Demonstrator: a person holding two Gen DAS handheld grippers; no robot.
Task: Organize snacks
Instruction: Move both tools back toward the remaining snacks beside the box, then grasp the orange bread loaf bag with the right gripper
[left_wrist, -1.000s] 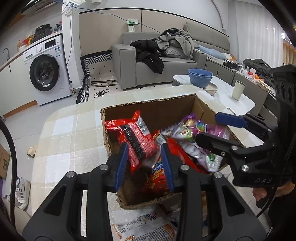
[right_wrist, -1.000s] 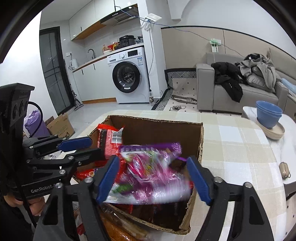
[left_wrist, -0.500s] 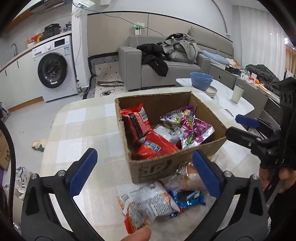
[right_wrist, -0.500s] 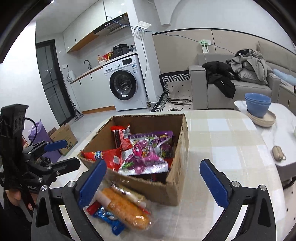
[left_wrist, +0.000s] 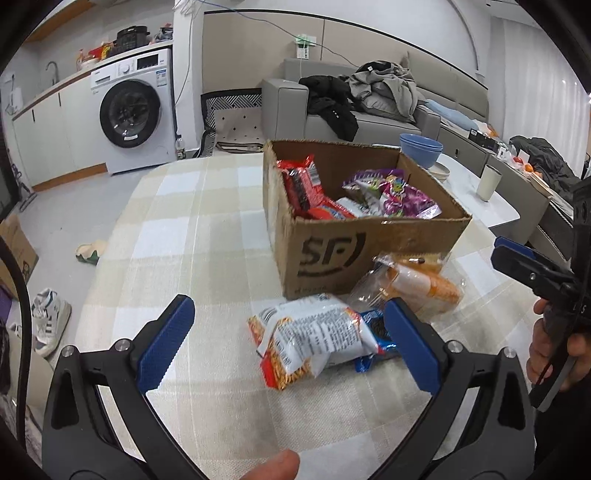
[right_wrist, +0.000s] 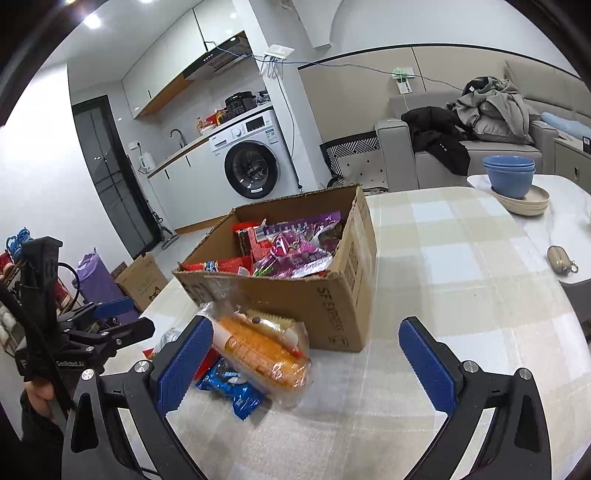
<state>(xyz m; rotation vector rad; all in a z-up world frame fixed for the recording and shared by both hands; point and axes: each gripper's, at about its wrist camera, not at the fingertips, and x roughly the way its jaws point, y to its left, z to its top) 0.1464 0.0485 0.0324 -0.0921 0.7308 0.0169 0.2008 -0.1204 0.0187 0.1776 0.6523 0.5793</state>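
Both my grippers are released and empty, the left gripper (left_wrist: 284, 341) and right gripper (right_wrist: 304, 363) hovering over the checked table (left_wrist: 177, 229) on the near side of the cardboard box (left_wrist: 354, 254), which already holds several crinkly foil packs. Three snacks remain outside against its near wall: a white-and-orange crinkled bag (left_wrist: 310, 339) lying between my left jaws with its long axis running left-right, a small blue packet (right_wrist: 231, 387), and a clear-wrapped orange pack (right_wrist: 262, 354) just inside my right gripper's left jaw. My left looks nearer the bag, my right nearer the orange pack.
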